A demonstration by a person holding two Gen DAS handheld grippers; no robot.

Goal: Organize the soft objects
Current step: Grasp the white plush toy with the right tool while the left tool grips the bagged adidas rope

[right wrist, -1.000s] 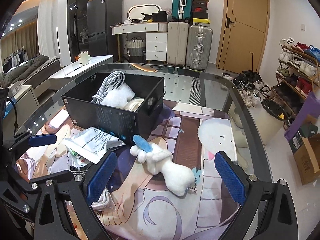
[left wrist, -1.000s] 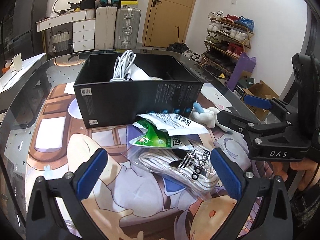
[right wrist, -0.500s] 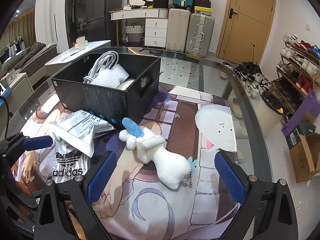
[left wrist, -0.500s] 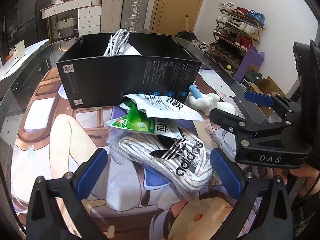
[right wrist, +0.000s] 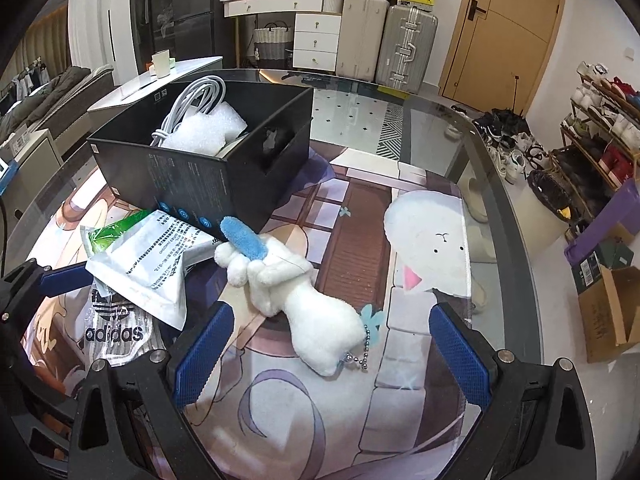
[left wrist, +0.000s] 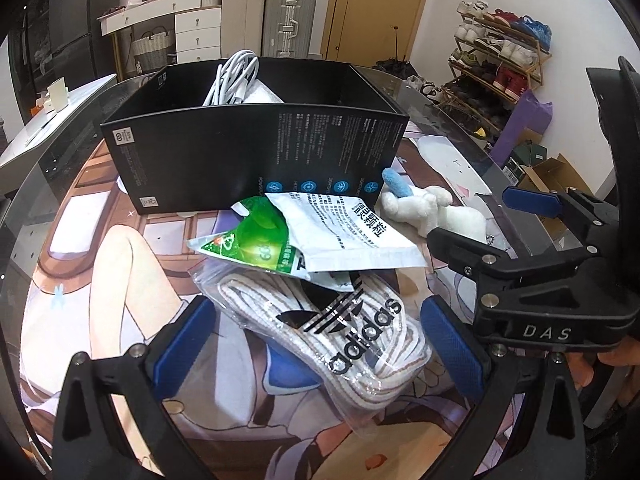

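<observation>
Both grippers spread wide, holding nothing.
Left gripper [left wrist: 316,344] straddles adidas bag [left wrist: 352,332]; right gripper [right wrist: 332,354] flanks plush toy [right wrist: 308,308], no contact visible.

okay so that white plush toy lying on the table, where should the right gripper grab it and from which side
Grip the white plush toy across its thick lower body, probably from above. It lies flat on the table mat, body toward the open right gripper, and that part is free on both sides. Avoid the head end with the blue tuft, which sits close to the black box and white packet.
</observation>
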